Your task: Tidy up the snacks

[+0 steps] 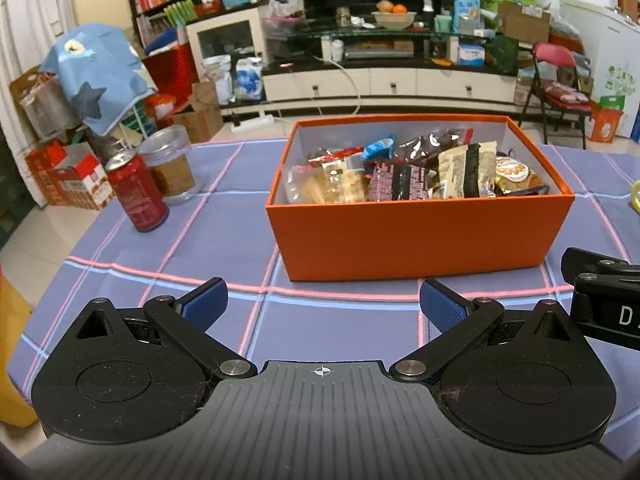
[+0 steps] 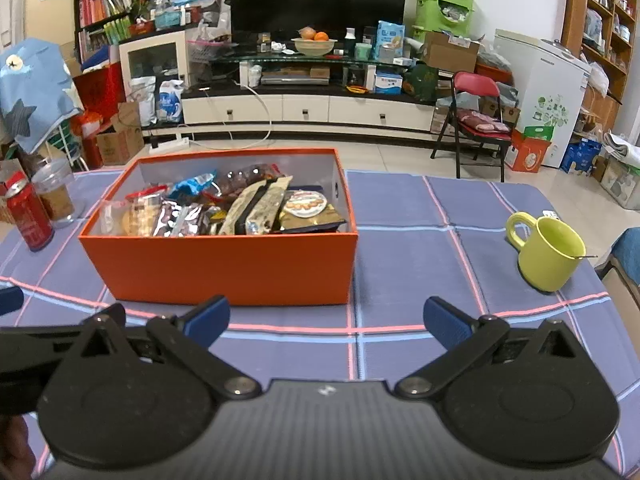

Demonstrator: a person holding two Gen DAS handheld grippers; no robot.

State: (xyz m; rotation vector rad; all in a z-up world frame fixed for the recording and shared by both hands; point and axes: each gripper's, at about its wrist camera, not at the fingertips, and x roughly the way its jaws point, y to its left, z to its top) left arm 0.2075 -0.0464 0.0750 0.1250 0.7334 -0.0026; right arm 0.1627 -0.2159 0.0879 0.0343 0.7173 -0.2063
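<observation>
An orange box (image 1: 412, 236) (image 2: 224, 266) stands on the purple plaid tablecloth (image 1: 340, 320) (image 2: 404, 240), packed with several wrapped snacks (image 1: 404, 178) (image 2: 224, 210). My left gripper (image 1: 323, 302) hovers open over the cloth just in front of the box, nothing between its blue pads. My right gripper (image 2: 326, 318) is also open and holds nothing, in front of the box's near right corner. Part of the right gripper's black body (image 1: 604, 300) shows at the right edge of the left wrist view.
A red drink can (image 1: 138, 194) (image 2: 28, 220) and a clear cup (image 1: 170, 164) (image 2: 56, 194) stand left of the box. A yellow-green mug (image 2: 546, 252) sits to the right. Beyond the table are a TV stand (image 2: 304, 108) and a red folding chair (image 2: 476, 116).
</observation>
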